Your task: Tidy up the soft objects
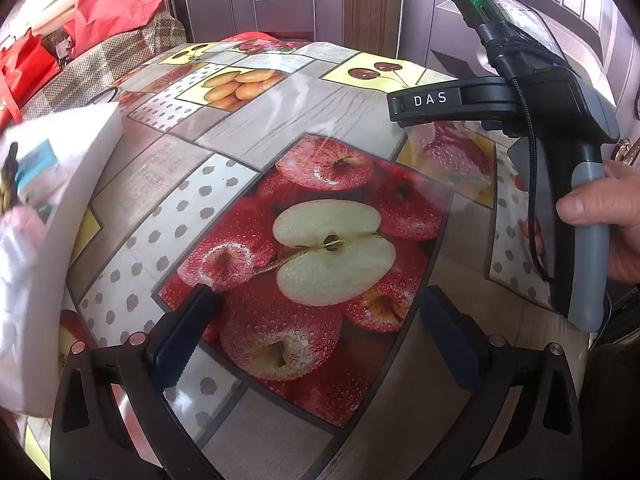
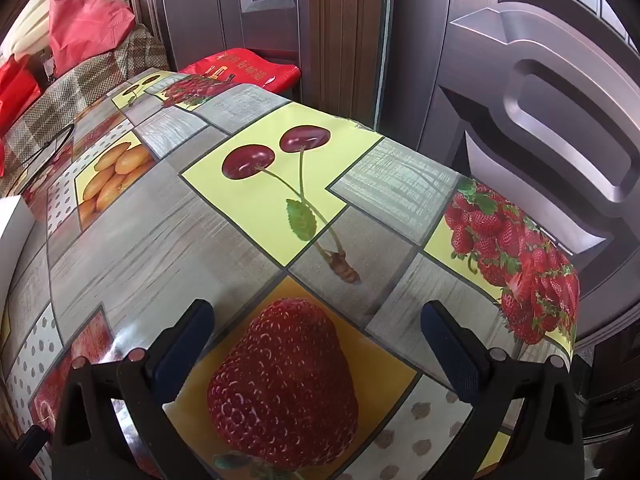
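A white foam box (image 1: 68,200) stands at the left edge of the left wrist view, with soft things inside, among them something pink and white (image 1: 22,228); its corner (image 2: 12,216) shows at the left of the right wrist view. My left gripper (image 1: 320,332) is open and empty over the apple print on the table (image 1: 248,132). My right gripper (image 2: 320,344) is open and empty over the strawberry print. The right tool, held in a hand (image 1: 600,216), shows at the right of the left wrist view, its finger (image 1: 432,106) marked DAS.
The table (image 2: 132,240) has a glossy fruit-print cloth. A checked sofa (image 1: 100,64) with red bags (image 1: 108,4) lies behind on the left. A red bag (image 2: 244,70) sits past the far edge. Dark doors (image 2: 540,120) stand behind and right.
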### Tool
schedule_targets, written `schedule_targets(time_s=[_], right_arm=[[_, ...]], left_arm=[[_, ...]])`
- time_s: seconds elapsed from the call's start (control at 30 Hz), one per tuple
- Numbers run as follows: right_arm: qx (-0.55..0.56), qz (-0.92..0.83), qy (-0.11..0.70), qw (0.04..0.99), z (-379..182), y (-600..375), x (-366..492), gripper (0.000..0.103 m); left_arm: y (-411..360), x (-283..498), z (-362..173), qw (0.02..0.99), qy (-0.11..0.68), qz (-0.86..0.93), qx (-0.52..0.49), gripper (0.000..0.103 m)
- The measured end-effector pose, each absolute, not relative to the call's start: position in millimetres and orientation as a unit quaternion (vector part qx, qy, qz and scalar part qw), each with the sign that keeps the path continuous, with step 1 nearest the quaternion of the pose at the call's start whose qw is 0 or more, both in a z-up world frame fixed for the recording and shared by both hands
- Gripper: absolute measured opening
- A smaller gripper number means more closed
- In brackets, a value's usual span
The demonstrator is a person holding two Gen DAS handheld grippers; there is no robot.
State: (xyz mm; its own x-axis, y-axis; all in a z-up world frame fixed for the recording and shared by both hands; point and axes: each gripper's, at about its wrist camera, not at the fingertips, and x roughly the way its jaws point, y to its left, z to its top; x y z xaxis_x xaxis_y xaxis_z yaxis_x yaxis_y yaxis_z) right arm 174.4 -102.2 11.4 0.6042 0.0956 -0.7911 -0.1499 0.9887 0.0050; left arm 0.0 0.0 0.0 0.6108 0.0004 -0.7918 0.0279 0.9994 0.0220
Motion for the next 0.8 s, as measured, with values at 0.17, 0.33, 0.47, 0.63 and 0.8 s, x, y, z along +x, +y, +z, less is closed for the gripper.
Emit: schedule_targets(time_s=[0.17,0.33,0.47,0.63,0.8], right_arm=[[-0.032,0.068,0.439,0.895,11.4,-102.1,174.4,0.103],[-0.031,0.068,0.439,0.895,11.4,-102.1,174.5,0.103],[-0.032,0.068,0.440,0.895,11.4,-102.1,174.5,0.103],[-0.032,0.068,0.439,0.895,11.2,-101.7,174.4,0.103],[-0.032,0.068,0.440,0.895,11.2,-101.6,174.4,0.103]], left_arm=[[-0.2,-0.1,0.2,0.897,0.441,-0.008,0.016,0.102],[0.1,0.1,0.0,0.897,0.442,-0.008,0.015,0.102],[0.4,0.2,-0.1,0.897,0.442,-0.008,0.015,0.102],[2.3,0.7,1.0,0.897,0.442,-0.009,0.014,0.102],[2.1,-0.3,3.6,0.897,0.442,-0.009,0.014,0.102]])
